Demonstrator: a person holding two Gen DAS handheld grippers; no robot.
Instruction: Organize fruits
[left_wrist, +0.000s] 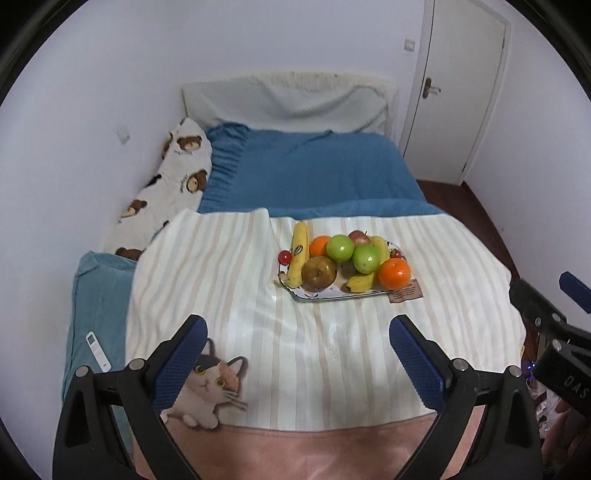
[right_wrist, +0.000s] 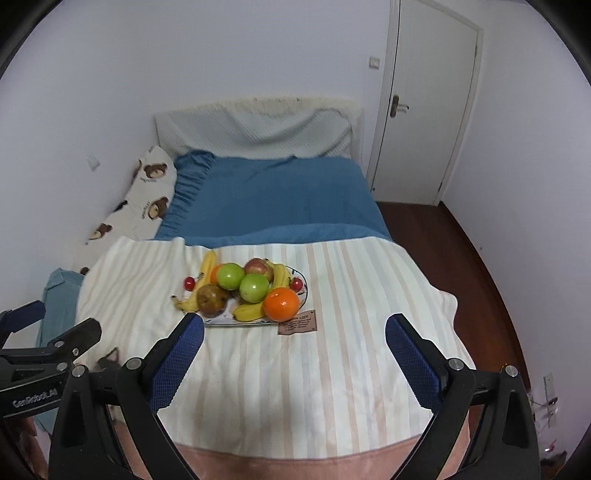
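Note:
A glass plate (left_wrist: 325, 295) (right_wrist: 221, 322) piled with fruit sits on a striped blanket (left_wrist: 258, 314) (right_wrist: 332, 369) on the bed. On it are two green apples (left_wrist: 340, 248) (right_wrist: 230, 275), two oranges (left_wrist: 394, 273) (right_wrist: 281, 303), a brown pear (left_wrist: 319, 272) (right_wrist: 211, 299), a red apple (left_wrist: 359, 237) (right_wrist: 258, 266) and bananas (left_wrist: 299, 254) (right_wrist: 249, 312). A cherry (left_wrist: 284, 256) (right_wrist: 189, 283) lies just left of the plate. My left gripper (left_wrist: 297, 354) and right gripper (right_wrist: 295, 354) are both open and empty, held back from the plate.
A brown label (left_wrist: 405, 291) (right_wrist: 297, 322) is sewn on the blanket by the plate. A bear-print pillow (left_wrist: 166, 192) lies at the left wall. A white remote (left_wrist: 98, 351) lies on the teal bedding. A door (right_wrist: 424, 110) and wooden floor (right_wrist: 461, 251) are at right.

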